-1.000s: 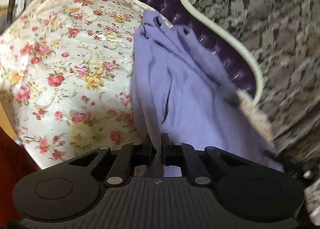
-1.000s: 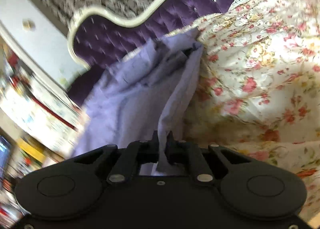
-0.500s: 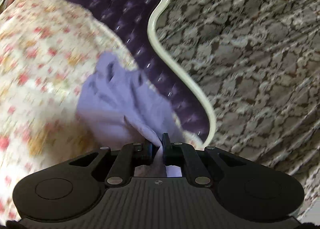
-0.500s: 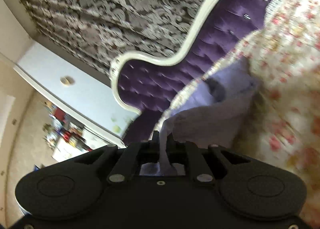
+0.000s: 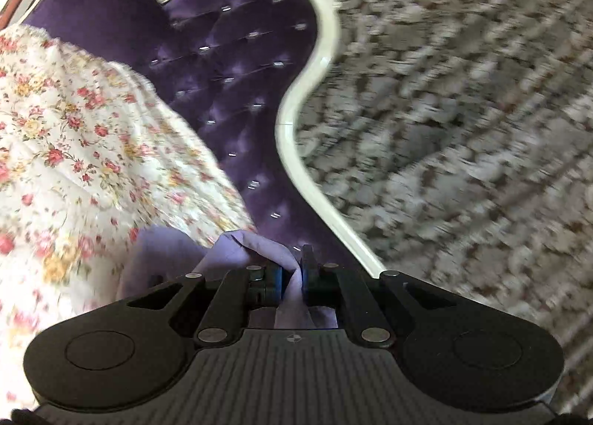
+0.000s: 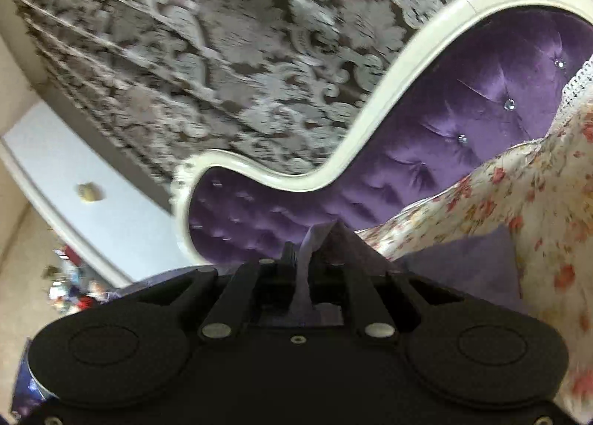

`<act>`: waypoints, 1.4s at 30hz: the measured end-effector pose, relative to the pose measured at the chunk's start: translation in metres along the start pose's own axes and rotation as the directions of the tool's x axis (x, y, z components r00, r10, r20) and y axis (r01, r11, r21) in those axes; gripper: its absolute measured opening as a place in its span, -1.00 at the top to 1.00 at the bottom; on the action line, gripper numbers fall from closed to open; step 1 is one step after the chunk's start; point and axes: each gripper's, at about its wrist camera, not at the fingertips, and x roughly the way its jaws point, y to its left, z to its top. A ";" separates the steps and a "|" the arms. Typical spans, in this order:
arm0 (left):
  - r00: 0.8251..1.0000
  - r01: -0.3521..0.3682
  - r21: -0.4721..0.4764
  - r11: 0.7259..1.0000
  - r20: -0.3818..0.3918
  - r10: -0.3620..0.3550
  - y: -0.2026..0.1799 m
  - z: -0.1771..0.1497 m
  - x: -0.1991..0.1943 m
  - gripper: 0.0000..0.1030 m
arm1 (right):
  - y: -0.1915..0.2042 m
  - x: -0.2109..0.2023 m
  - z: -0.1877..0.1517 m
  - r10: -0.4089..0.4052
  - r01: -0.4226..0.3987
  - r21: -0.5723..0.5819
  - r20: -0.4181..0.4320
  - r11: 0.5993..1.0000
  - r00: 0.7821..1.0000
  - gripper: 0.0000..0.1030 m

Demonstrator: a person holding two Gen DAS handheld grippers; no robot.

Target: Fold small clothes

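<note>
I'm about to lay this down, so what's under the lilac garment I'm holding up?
Below the lilac garment, pinched by the left gripper and right gripper, only the floral bedspread shows. Whatever lies directly under the hanging cloth is hidden by the cloth and the grippers.

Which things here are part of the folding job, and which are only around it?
Part of the job:
- lilac garment
- left gripper, shut on the garment
- right gripper, shut on the garment

Only around:
- floral bedspread
- purple headboard
- patterned wallpaper
- blurred clutter at the right view's lower left
</note>
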 end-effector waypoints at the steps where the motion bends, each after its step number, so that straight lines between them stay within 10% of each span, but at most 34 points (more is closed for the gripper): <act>1: 1.000 -0.029 0.001 1.000 -0.003 0.029 0.004 0.003 0.013 0.83 | -0.006 0.012 0.000 -0.023 0.023 -0.002 -0.007 1.000 1.000 0.73; 9: 0.965 -0.244 -0.005 0.970 -0.098 0.242 0.053 0.009 0.096 0.81 | -0.060 0.086 -0.014 -0.246 0.249 0.031 -0.081 0.968 0.966 0.73; 14: 0.964 -0.235 -0.018 0.972 -0.131 0.231 0.063 0.011 0.105 0.70 | -0.079 0.093 -0.021 -0.298 0.304 0.087 -0.081 0.949 0.951 0.64; 17: 0.963 -0.227 0.004 0.974 -0.151 0.225 0.058 0.017 0.100 0.66 | -0.076 0.087 -0.021 -0.292 0.297 0.066 -0.069 0.953 0.954 0.45; 22: 0.971 -0.208 0.041 0.977 -0.114 0.211 0.042 0.022 0.096 0.18 | -0.062 0.059 -0.016 -0.301 0.301 0.007 0.034 0.954 0.953 -0.57; 26: 0.970 -0.236 0.072 0.969 -0.035 0.239 0.026 0.031 0.094 -0.42 | -0.056 0.041 -0.009 -0.322 0.323 -0.042 0.044 0.945 0.946 -0.57; 32: 0.965 -0.251 0.152 0.956 -0.033 0.259 0.013 0.035 0.080 -0.53 | -0.055 0.029 -0.016 -0.328 0.322 -0.122 -0.031 0.939 0.944 -0.57; 38: 0.920 -0.314 0.325 0.892 -0.128 0.371 0.027 -0.007 0.064 -0.54 | -0.059 0.026 -0.037 -0.366 0.330 -0.241 -0.120 0.913 0.923 -0.54; 42: 0.911 -0.291 0.350 0.890 -0.181 0.370 0.039 -0.032 0.052 -0.54 | -0.050 0.020 -0.051 -0.362 0.300 -0.341 -0.133 0.891 0.923 -0.23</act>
